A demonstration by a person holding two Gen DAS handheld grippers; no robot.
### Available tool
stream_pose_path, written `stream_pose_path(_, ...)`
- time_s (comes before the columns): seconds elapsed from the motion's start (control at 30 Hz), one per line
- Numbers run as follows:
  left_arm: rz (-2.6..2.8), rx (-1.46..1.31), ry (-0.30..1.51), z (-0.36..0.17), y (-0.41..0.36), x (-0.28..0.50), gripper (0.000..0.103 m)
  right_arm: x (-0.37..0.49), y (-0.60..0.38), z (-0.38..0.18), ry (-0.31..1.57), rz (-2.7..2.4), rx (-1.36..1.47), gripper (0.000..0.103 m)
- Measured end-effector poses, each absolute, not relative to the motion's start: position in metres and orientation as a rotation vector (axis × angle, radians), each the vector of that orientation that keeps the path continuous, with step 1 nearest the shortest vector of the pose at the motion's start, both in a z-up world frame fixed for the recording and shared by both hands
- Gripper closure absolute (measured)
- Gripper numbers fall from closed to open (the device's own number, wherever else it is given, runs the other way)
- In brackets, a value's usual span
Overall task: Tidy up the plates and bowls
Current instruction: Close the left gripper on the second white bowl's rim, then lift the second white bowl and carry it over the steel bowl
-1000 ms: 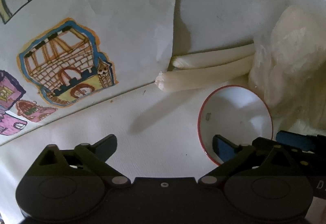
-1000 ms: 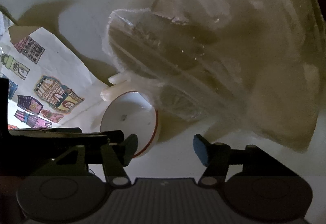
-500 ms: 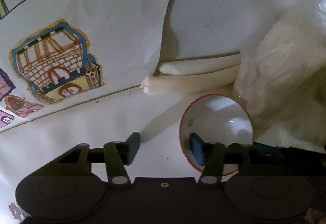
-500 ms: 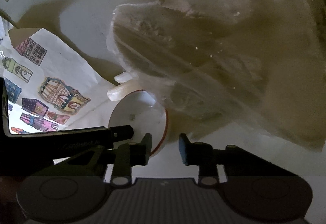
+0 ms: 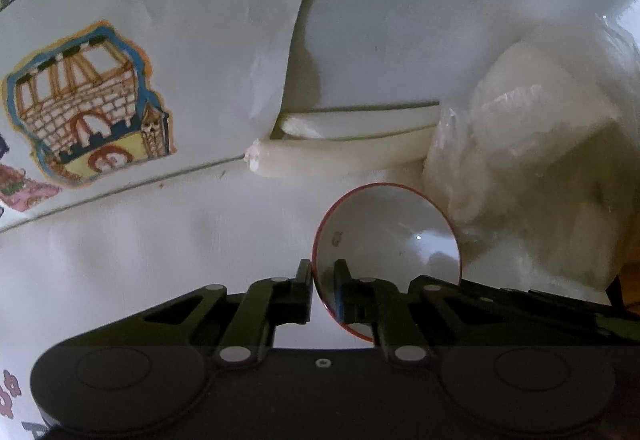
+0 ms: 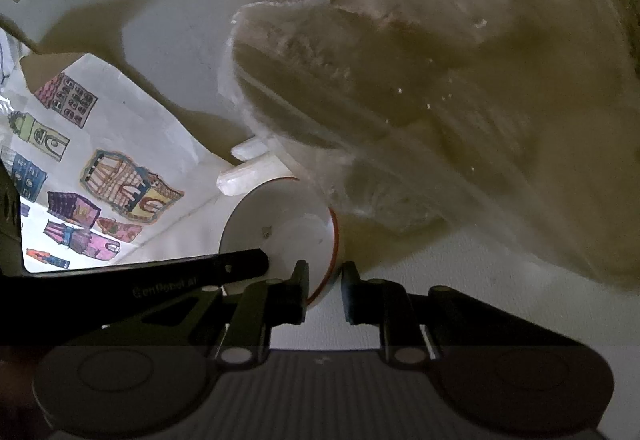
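Observation:
A small white bowl with a red rim (image 5: 386,236) sits on the white table, against a clear plastic bag. My left gripper (image 5: 323,286) is shut on the bowl's left rim, one finger outside and one inside. In the right wrist view the same bowl (image 6: 280,228) is seen, and my right gripper (image 6: 325,290) has closed on its right rim, one finger inside and one outside. The left gripper's finger (image 6: 224,266) crosses that view from the left.
A crumpled clear plastic bag (image 6: 440,100) fills the right side and touches the bowl. Two white candle-like sticks (image 5: 348,156) lie just behind the bowl. A sheet of paper with coloured house drawings (image 5: 88,108) lies to the left.
Both grippers have closed from wide open onto opposite sides of the bowl's rim. The views have shifted slightly toward the bowl.

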State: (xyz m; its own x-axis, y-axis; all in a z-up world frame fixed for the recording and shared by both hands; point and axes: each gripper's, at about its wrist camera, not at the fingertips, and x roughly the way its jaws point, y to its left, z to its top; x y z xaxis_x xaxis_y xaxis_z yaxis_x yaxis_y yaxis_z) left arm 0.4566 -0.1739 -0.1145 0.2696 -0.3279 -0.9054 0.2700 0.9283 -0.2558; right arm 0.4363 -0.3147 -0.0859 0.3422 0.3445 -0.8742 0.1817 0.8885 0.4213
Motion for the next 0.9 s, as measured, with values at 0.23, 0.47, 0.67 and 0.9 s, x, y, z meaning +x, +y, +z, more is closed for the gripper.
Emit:
stream_pose_path(0.23,-0.399,-0.074,1.237,-0.111,-0.165,0.439,0.092,0.428,-0.311,-0.081,1.231,0.131,0.493,0.086)
stream_pose_path(0.47,-0.407,-0.09,1.216,-0.103,-0.152,0.426,0.092,0.413,-0.308,-0.068,1.217,0.153,0.489,0.086)
stream_pose_path(0.67,-0.419,-0.1,1.199,-0.092,-0.133,0.412,0.092,0.399,-0.305,-0.052,1.199,0.168,0.478,0.086)
stream_pose_path(0.9,-0.428,-0.111,1.184,-0.074,-0.124,0.389,0.092,0.381,-0.298,-0.034,1.173,0.183,0.474,0.086)
